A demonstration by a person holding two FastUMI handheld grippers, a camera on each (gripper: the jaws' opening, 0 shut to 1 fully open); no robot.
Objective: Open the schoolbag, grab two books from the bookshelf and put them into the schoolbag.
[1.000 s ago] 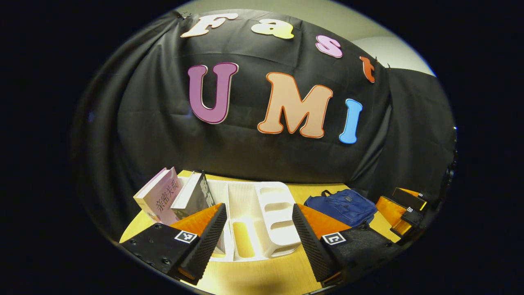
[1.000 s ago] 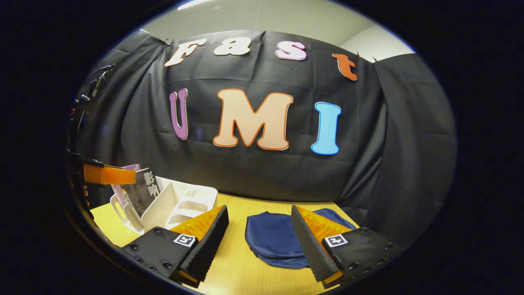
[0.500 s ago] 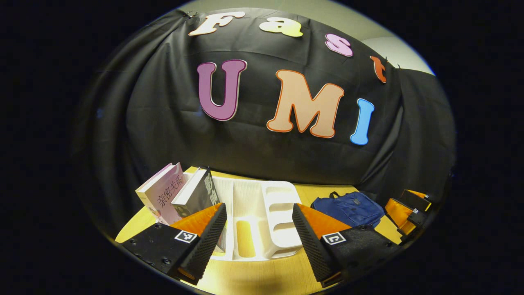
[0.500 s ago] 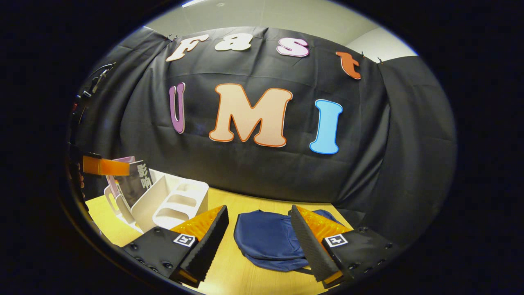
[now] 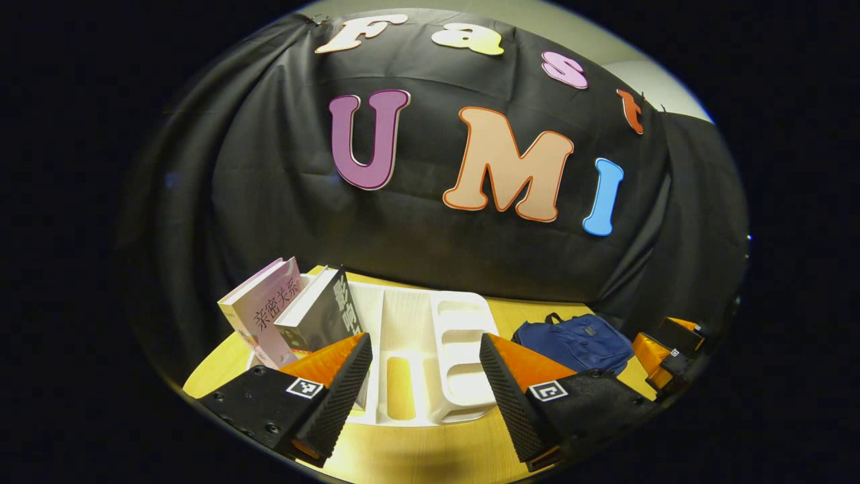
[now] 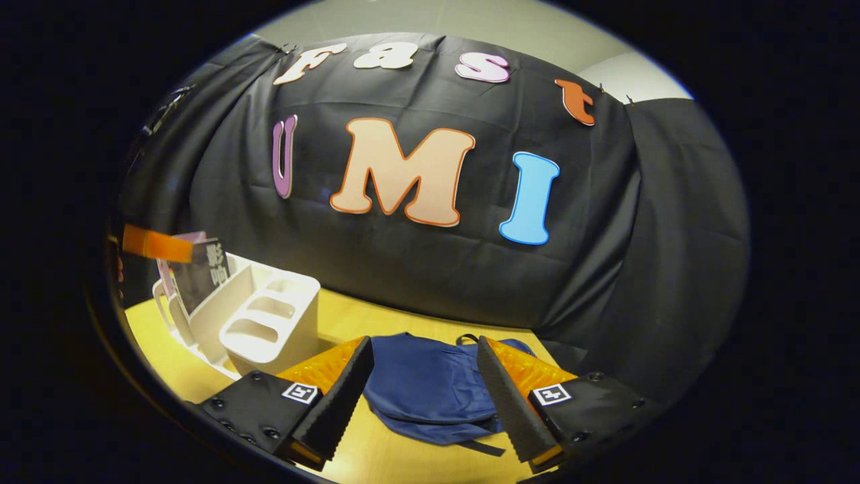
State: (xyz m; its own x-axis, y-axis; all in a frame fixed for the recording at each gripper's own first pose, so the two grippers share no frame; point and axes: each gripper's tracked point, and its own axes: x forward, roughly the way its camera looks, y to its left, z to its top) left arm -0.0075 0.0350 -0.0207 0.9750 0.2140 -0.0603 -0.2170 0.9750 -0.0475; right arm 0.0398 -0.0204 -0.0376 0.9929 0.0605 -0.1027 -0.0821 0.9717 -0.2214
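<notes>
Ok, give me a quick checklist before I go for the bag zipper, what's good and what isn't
1. Right tool open: ok, fingers spread.
2. Right tool lined up on bag: ok, the bag lies between the fingers.
3. Bag flat on table: ok.
4. Zipper pull located: cannot tell, too small to make out.
5. Left tool open: ok, it faces the shelf.
6. Two books in the shelf: ok, both lean at its left end.

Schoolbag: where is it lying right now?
In the right gripper view the schoolbag lies flat on the wooden table, between the open right claw's fingers, right of the white bookshelf.
</notes>
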